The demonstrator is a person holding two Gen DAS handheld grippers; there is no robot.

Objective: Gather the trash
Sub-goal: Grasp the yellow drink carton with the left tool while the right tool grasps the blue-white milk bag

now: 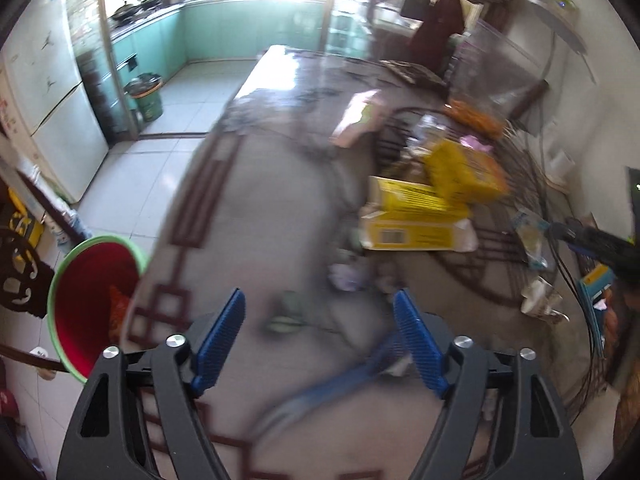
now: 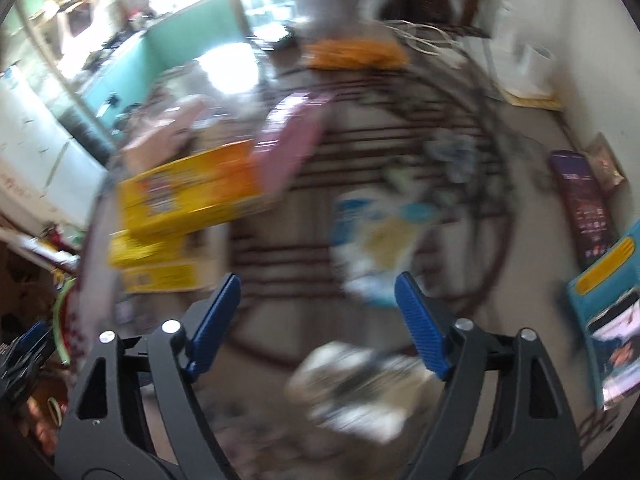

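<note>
My left gripper [image 1: 320,294] hangs open over a patterned table [image 1: 256,208], with nothing between its blue pads. Below it lie a small greenish scrap [image 1: 288,314] and a crumpled tissue [image 1: 348,276]. Yellow cartons [image 1: 420,208] are piled to the right. A red bin with a green rim [image 1: 96,304] stands off the table's left edge, something orange inside. My right gripper [image 2: 318,278] is also open and empty, above a crumpled whitish wrapper [image 2: 360,384]. A blue, white and yellow packet [image 2: 376,236] lies just beyond it, and the yellow cartons [image 2: 188,196] sit at the left. Both views are blurred.
An orange snack bag [image 2: 356,54] and a pink package [image 2: 288,148] lie farther back. A dark phone [image 2: 580,196] and a teal booklet [image 2: 608,308] sit at the right. Cables loop over the table. A fridge [image 1: 52,100] and a green floor bin [image 1: 146,96] stand at the left.
</note>
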